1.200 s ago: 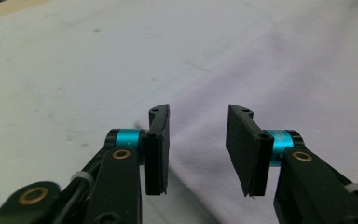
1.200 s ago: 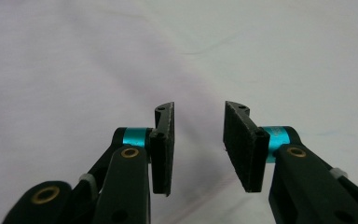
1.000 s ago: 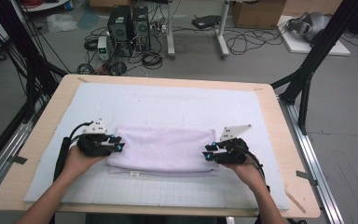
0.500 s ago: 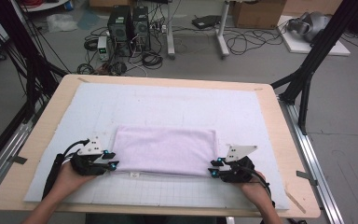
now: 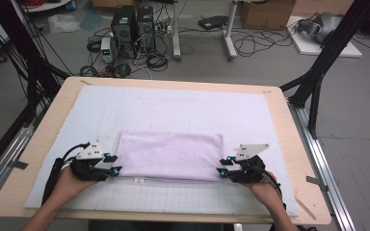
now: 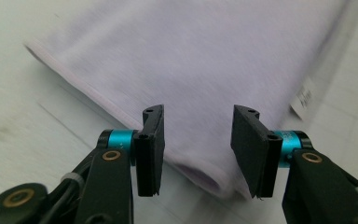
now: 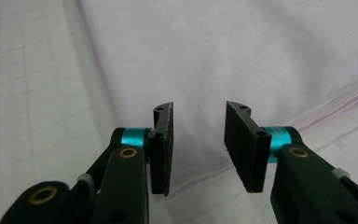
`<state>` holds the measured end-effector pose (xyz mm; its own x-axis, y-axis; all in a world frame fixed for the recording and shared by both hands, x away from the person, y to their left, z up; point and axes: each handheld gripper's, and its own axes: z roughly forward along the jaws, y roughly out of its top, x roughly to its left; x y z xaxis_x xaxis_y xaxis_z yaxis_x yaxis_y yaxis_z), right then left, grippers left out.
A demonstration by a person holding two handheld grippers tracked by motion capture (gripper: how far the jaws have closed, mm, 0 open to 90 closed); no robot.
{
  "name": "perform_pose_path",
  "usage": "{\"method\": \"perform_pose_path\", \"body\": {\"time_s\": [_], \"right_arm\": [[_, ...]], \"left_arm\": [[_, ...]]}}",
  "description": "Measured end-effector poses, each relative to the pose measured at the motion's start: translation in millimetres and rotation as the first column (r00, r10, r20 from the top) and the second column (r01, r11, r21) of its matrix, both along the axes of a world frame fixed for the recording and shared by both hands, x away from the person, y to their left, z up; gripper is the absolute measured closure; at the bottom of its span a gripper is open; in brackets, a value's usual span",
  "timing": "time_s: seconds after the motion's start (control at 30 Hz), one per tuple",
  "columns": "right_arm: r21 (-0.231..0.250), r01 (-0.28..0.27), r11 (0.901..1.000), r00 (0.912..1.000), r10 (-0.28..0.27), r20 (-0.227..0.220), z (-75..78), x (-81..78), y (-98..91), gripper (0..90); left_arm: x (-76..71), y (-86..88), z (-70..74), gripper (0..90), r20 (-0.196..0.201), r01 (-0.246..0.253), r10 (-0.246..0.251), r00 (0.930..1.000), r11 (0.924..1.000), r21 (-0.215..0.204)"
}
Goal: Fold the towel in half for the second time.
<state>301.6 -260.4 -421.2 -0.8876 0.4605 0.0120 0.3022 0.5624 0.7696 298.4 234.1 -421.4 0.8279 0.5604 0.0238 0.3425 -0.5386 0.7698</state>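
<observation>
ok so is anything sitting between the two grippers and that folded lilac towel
Nothing visible. The left gripper and right gripper sit right at the near corners of the folded towel. Both have just been opening, and only towel edge and white mat lie beneath their gaps.

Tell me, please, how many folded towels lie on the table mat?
1: the lavender towel lies folded on the mat's near half, between the left tongs and right tongs.

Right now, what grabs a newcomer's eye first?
The folded lilac towel lying flat on the white mat near the table's front. The left gripper and right gripper sit at its near corners, jaws apart and just opening, gripping nothing.
</observation>
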Motion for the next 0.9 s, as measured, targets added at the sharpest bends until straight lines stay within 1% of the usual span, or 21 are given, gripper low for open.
{"method": "perform_pose_path", "body": {"time_s": [0.1, 0.17, 0.2, 0.23, 0.3, 0.33, 0.37, 0.4, 0.43, 0.47, 0.5, 0.53, 0.57, 0.6, 0.63, 0.67, 0.7, 0.8, 0.83, 0.87, 0.9], "right_arm": [[-0.004, 0.018, 0.9998, 0.9997, -0.018, 0.015, 7.6, 18.8, 4.4, 62.1], [0.017, 0.03, 0.9994, 0.9995, -0.03, 0.013, 10.5, 37.1, 9.2, 62.3], [0.024, 0.039, 0.999, 0.9992, -0.039, 0.006, 10.6, 45.7, 12.8, 62.4], [0.032, 0.042, 0.9986, 0.9991, -0.042, 0.004, 9.9, 53.9, 17.3, 62.9], [0.052, 0.048, 0.9975, 0.9987, -0.047, -0.017, 7.2, 68.1, 29.4, 63.4], [0.05, 0.047, 0.9977, 0.9988, -0.046, -0.015, 6.1, 73.3, 34.8, 63.9], [0.04, 0.042, 0.9983, 0.9989, -0.041, -0.022, 4.0, 81.2, 43.9, 64.4], [0.035, 0.043, 0.9985, 0.999, -0.043, -0.009, 1.9, 86.6, 49.7, 65.6], [0.027, 0.052, 0.9983, 0.9986, -0.052, -0.014, -0.4, 91.9, 54.0, 66.2], [0.021, 0.055, 0.9983, 0.9983, -0.055, -0.021, -2.5, 95.9, 56.0, 66.5], [0.009, 0.064, 0.9979, 0.9973, -0.064, -0.037, -5.6, 100.2, 57.9, 66.7], [-0.016, 0.076, 0.997, 0.996, -0.076, -0.046, -9.1, 104.3, 58.4, 67.3], [-0.028, 0.081, 0.9963, 0.9954, -0.083, -0.048, -11.9, 106.0, 57.4, 68.0], [-0.041, 0.086, 0.9955, 0.9944, -0.088, -0.059, -14.2, 107.4, 55.8, 68.0], [-0.042, 0.092, 0.9948, 0.993, -0.095, -0.07, -15.6, 107.9, 53.1, 68.0], [-0.037, 0.093, 0.9949, 0.9928, -0.096, -0.072, -16.2, 108.1, 49.8, 68.3], [-0.045, 0.097, 0.9943, 0.9928, -0.1, -0.066, -16.2, 107.5, 46.1, 68.3], [-0.031, 0.123, 0.9919, 0.9896, -0.125, -0.071, -17.4, 105.6, 33.2, 68.3], [-0.026, 0.128, 0.9914, 0.9889, -0.13, -0.072, -17.8, 104.9, 30.5, 68.0], [-0.021, 0.134, 0.9908, 0.9875, -0.135, -0.082, -17.0, 103.8, 29.2, 67.1], [-0.021, 0.131, 0.9912, 0.9887, -0.132, -0.071, -15.6, 103.2, 29.1, 66.5]], "left_arm": [[21.5, -5.0, 7.7, 58.8, 0.015, -0.03, 0.03, 0.9994, 0.9994, -0.014], [37.9, -13.0, 9.8, 62.6, 0.025, -0.039, 0.04, 0.9989, 0.9986, -0.035], [44.3, -18.1, 9.4, 63.5, 0.02, -0.04, 0.041, 0.9989, 0.9982, -0.045], [49.8, -23.9, 8.6, 65.1, 0.018, -0.041, 0.041, 0.999, 0.9982, -0.044], [57.9, -33.7, 6.5, 66.0, 0.026, -0.045, 0.046, 0.9986, 0.9984, -0.034], [63.4, -39.1, 4.2, 66.8, 0.025, -0.048, 0.049, 0.9985, 0.9983, -0.032], [67.6, -41.9, 1.2, 67.8, 0.028, -0.055, 0.056, 0.9981, 0.998, -0.031], [72.4, -44.2, -1.6, 69.2, 0.017, -0.069, 0.07, 0.9974, 0.9975, -0.01], [75.8, -44.7, -3.8, 69.5, 0.011, -0.078, 0.078, 0.9969, 0.9969, 0.007], [79.5, -44.7, -7.4, 69.5, 0.001, -0.09, 0.09, 0.996, 0.9959, 0.008], [83.1, -43.6, -10.9, 69.5, -0.008, -0.103, 0.103, 0.9947, 0.9943, 0.029], [84.9, -42.5, -13.5, 69.4, -0.016, -0.113, 0.113, 0.9934, 0.9929, 0.038], [86.7, -40.4, -14.7, 69.3, -0.03, -0.112, 0.113, 0.9932, 0.9933, 0.029], [87.1, -39.3, -14.7, 69.1, -0.036, -0.12, 0.121, 0.992, 0.9925, 0.022], [87.0, -38.9, -14.5, 68.7, -0.028, -0.122, 0.123, 0.992, 0.992, 0.033], [86.7, -38.5, -14.6, 68.3, -0.028, -0.121, 0.122, 0.9921, 0.9919, 0.036], [86.7, -37.5, -14.4, 68.0, -0.03, -0.121, 0.123, 0.992, 0.9919, 0.037], [87.4, -35.5, -14.4, 66.4, -0.038, -0.126, 0.127, 0.9912, 0.9917, 0.027], [87.2, -35.3, -13.4, 65.7, -0.03, -0.13, 0.131, 0.991, 0.9911, 0.028], [87.2, -34.8, -12.4, 64.3, -0.024, -0.134, 0.134, 0.9907, 0.9908, 0.02], [87.6, -33.1, -10.9, 63.3, -0.021, -0.139, 0.14, 0.99, 0.9902, 0.009]]}}
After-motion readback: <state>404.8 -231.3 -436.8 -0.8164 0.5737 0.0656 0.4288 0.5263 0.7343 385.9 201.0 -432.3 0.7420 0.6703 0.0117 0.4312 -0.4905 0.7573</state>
